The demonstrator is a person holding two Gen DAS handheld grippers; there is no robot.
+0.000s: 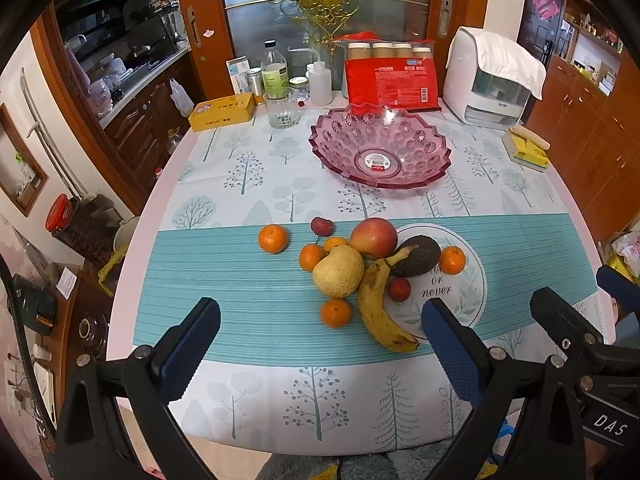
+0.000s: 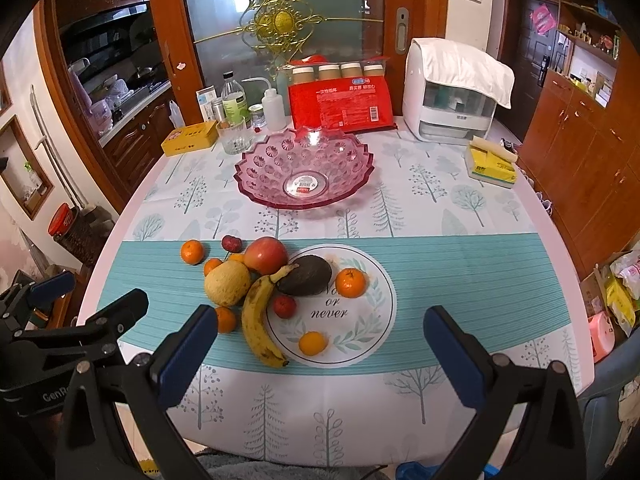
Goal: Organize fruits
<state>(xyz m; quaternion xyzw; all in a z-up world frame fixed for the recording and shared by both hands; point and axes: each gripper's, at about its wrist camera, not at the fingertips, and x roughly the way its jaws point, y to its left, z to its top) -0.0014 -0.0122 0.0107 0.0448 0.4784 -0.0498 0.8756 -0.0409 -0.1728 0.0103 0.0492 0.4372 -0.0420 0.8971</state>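
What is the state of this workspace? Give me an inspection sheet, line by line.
Surface: round table, tree-print cloth, teal placemat.
Job's things: pink bowl empty; banana, pear, apple, avocado and tangerines clustered on the placemat.
Clutter: bottles, glass, yellow tin, red package, white appliance at the back.
Grippers: left gripper and right gripper, jaws open, empty.
Cables: nothing seen.
Surroundings: kitchen, wooden cabinets.

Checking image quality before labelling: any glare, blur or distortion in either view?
Left wrist: small glare spot on the pink bowl, heavy fisheye bending at the table edge, fruit sharp. Right wrist: brighter glare on the bowl's far rim, same distortion, dark corner vignetting.
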